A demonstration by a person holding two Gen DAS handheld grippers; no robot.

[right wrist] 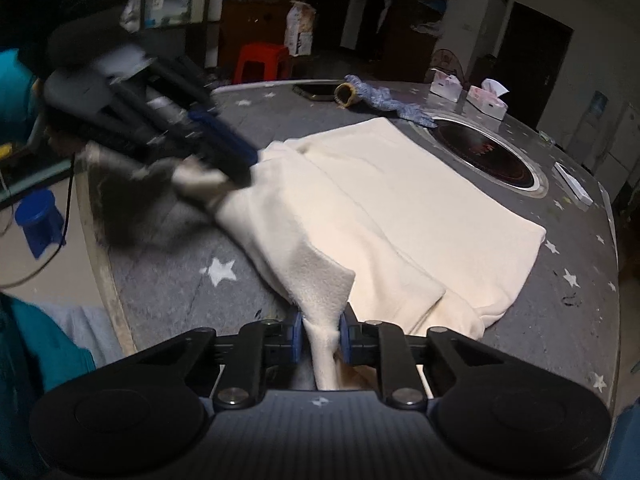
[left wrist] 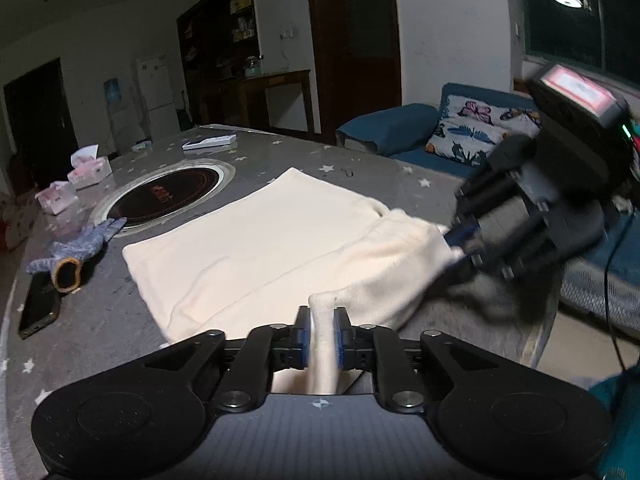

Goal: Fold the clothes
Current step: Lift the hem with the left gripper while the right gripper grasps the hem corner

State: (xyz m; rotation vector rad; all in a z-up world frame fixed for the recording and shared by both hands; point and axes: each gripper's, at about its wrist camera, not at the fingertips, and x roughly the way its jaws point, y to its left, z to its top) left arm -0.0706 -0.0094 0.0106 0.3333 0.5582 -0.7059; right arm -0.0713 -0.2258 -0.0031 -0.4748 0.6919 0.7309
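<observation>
My left gripper (left wrist: 321,334) and right gripper (right wrist: 321,334) each pinch the cream fleece garment's (left wrist: 256,248) near corners; it's soft and floppy, so corner holds suit.

A cream fleece garment (left wrist: 256,240) lies partly folded, flat on the grey table.

Left gripper (left wrist: 322,316) angled downward, jaws pinched on a fold of cream cloth (left wrist: 256,248), right gripper (right wrist: 322,322) angled downward too, jaws clamped on another bunched edge
</observation>
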